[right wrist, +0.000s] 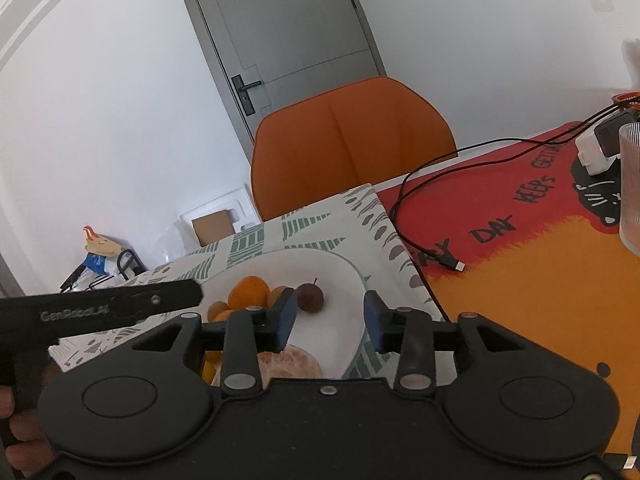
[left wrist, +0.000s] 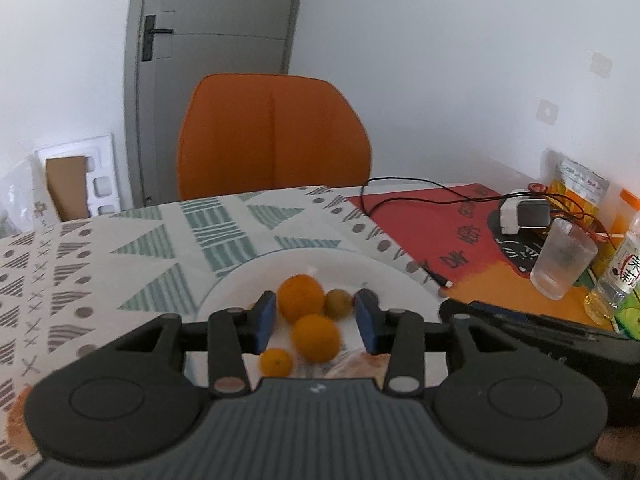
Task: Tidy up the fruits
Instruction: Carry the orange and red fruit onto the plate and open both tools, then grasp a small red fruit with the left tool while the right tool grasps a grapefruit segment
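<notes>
A white plate on the patterned tablecloth holds several oranges, a small brown-green fruit and a peeled citrus at its near edge. My left gripper is open and empty, hovering over the plate with the oranges showing between its fingers. My right gripper is open and empty above the plate's right part; the brown fruit lies just beyond its left finger. The oranges lie left of it. An orange piece lies at the far left edge.
An orange chair stands behind the table. A red-orange mat lies to the right with a black cable, a ribbed glass, a charger and bottles. The left gripper's body reaches in from the left.
</notes>
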Demonstrator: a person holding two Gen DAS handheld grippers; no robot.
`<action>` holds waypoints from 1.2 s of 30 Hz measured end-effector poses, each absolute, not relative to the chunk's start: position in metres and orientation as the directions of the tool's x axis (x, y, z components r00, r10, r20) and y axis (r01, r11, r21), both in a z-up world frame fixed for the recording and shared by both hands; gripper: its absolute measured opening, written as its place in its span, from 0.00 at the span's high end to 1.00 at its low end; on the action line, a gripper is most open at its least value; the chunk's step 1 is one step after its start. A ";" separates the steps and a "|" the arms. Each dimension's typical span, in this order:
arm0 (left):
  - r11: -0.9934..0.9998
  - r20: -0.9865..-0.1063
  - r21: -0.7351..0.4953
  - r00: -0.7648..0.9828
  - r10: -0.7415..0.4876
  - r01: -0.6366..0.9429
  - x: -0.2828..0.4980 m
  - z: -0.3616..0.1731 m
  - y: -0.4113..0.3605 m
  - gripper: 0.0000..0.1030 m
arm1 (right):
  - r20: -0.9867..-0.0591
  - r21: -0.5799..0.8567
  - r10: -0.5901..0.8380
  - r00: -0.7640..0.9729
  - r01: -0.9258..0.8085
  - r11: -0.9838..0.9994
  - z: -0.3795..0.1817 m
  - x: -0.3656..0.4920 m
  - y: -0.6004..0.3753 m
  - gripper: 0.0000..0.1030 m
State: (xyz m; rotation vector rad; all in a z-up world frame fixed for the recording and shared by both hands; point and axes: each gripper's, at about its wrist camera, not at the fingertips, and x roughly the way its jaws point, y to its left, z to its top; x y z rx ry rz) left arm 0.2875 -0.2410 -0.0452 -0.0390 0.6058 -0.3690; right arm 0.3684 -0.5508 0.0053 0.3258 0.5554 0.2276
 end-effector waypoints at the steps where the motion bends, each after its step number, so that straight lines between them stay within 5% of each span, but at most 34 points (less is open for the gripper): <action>1: 0.938 -0.552 -0.138 0.761 -0.340 0.318 0.286 -0.045 -0.237 0.55 | -0.477 0.359 0.293 0.828 -0.121 0.925 0.005 0.368 -0.551 0.51; 11: 0.969 -0.528 -0.129 0.812 -0.249 0.213 0.270 -0.030 -0.191 0.26 | -0.474 0.350 0.290 0.832 -0.124 0.928 0.014 0.363 -0.544 0.45; 17: 0.972 -0.489 -0.115 0.839 -0.237 0.207 0.255 -0.025 -0.177 0.09 | -0.478 0.337 0.279 0.833 -0.119 0.934 0.018 0.354 -0.538 0.20; 23: 0.973 -0.498 -0.151 0.837 -0.229 0.176 0.250 -0.024 -0.161 0.08 | -0.474 0.362 0.262 0.841 -0.086 0.928 0.023 0.343 -0.531 0.00; 36: 0.983 -0.468 -0.178 0.874 -0.133 0.054 0.218 -0.005 -0.107 0.05 | -0.450 0.392 0.303 0.840 -0.119 0.912 0.027 0.323 -0.501 0.00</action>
